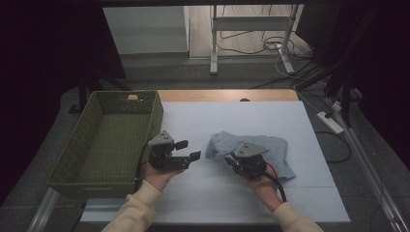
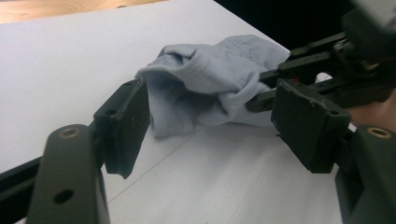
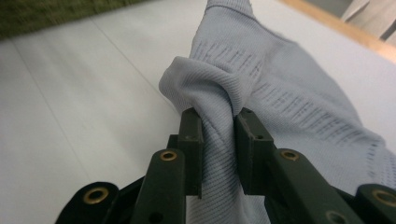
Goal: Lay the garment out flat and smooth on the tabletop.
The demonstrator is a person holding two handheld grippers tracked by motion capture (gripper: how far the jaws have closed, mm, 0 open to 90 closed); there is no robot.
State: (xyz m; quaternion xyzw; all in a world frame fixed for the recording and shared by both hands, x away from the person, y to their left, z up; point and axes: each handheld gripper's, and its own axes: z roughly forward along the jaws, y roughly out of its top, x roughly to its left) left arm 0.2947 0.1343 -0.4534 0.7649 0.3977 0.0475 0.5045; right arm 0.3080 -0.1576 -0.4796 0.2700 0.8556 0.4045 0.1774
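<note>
— Forearms in cream sleeves come in at the table's near edge, a gripper in each hand. What does the right one hold?

— Right gripper [image 3: 218,128]: jaws pinching a bunched fold of the pale blue garment [image 1: 275,147], which lies crumpled on the white table [image 1: 232,193] right of centre.

— And the left?

— Left gripper [image 1: 189,150]: jaws spread, nothing between them, just beside the garment's left edge. Left of it, a green woven basket [image 1: 92,140] sits at the table's edge.
</note>
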